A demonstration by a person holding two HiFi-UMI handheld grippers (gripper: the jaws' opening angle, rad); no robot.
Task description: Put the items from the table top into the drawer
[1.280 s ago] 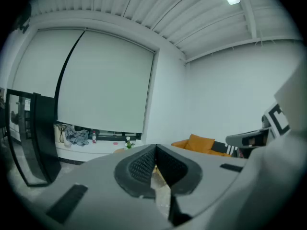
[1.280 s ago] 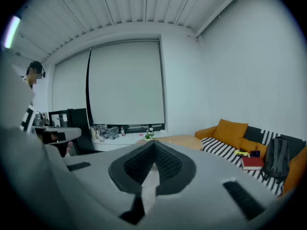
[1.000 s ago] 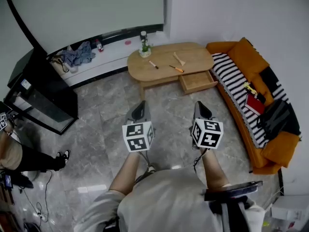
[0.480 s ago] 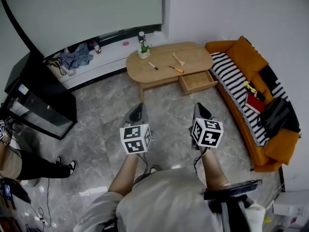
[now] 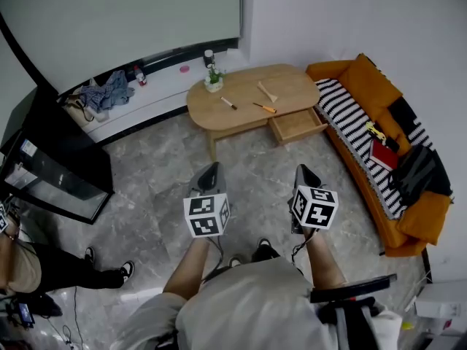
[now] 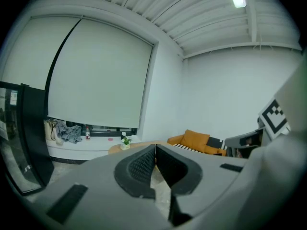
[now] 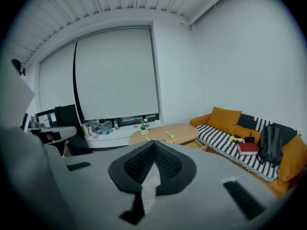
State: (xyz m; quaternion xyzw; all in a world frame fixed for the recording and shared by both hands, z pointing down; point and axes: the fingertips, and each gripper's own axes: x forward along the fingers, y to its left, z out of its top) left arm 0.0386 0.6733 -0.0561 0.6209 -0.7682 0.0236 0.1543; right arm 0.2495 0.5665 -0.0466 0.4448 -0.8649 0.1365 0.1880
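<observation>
both forearms reach forward side by side. the left gripper (image 5: pixel 210 172) and the right gripper (image 5: pixel 303 172) each have jaws pressed together on nothing, tilted slightly downward.

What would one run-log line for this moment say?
left claw: shut, empty | right claw: shut, empty | drawer: open | table: orange-handled tool on top, unpicked
</observation>
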